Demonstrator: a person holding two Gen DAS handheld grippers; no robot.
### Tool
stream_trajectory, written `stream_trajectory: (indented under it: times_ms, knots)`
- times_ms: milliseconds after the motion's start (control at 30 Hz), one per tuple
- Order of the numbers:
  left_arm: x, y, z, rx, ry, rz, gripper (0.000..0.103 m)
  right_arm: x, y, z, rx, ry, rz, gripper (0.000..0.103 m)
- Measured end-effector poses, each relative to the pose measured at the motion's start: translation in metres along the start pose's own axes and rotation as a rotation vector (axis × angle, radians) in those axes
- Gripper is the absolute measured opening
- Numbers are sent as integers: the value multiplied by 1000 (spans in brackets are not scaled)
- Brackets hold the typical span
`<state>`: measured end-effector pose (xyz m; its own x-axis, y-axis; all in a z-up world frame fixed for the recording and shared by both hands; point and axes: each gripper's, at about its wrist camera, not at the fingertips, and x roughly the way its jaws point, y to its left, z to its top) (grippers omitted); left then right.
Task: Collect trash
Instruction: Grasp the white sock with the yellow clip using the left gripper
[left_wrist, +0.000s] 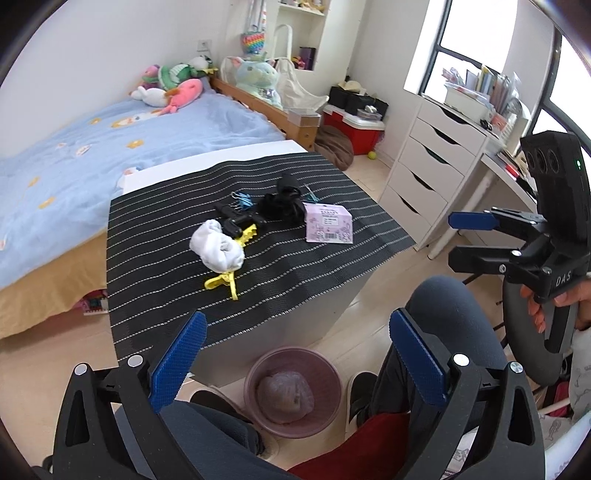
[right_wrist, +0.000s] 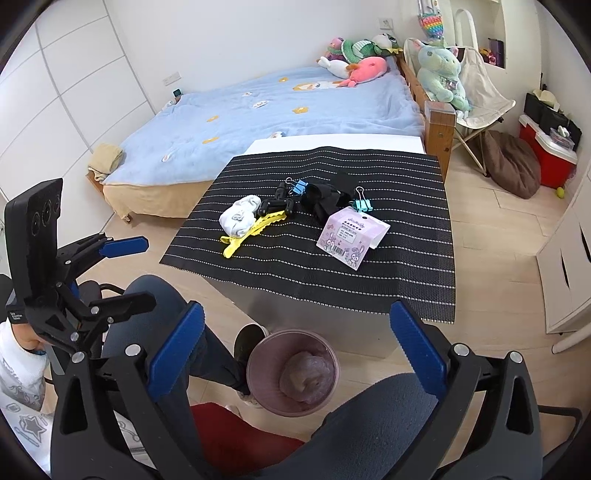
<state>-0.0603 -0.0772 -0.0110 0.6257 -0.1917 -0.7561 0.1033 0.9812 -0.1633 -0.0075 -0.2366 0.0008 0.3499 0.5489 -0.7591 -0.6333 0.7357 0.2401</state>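
Observation:
A pink paper packet lies on the black striped mat, beside a white balled sock, yellow clips, black clips and black cloth. A pink wastebasket stands on the floor below the table's near edge, with a crumpled bag inside. My left gripper is open and empty, above the basket. My right gripper is open and empty, also short of the table.
A bed with plush toys lies behind the table. White drawers stand at the right, a red cooler and brown cushion beyond. The person's knees flank the basket.

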Motion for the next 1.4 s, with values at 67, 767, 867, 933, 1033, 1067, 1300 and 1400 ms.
stream_trajectory:
  times_ms: [67,767,867,933,1033,1067,1300,1400]
  knots:
    - [0,5,3,-14,-4,4,95,1,0,3,-4,-1,-3,99]
    - [68,76,58,-149,87,57,95,24,-11,29,-2,7,-20,99]
    - [83,83,60,-167,122,55,95,25,-13,28,5,9,-23,99]
    - [93,88,59,-178,141,52,95,25,-16,27,11,10,-26,99]
    - [102,93,57,-186,161,50,94,26,-20,27,19,15,-30,99]
    - [105,94,56,-190,167,46,91,26,-20,26,21,16,-31,99]
    - [112,97,53,-186,192,14,57,32,-22,26,25,26,-26,99]
    - [111,97,53,-182,194,10,39,33,-22,26,24,26,-24,99]
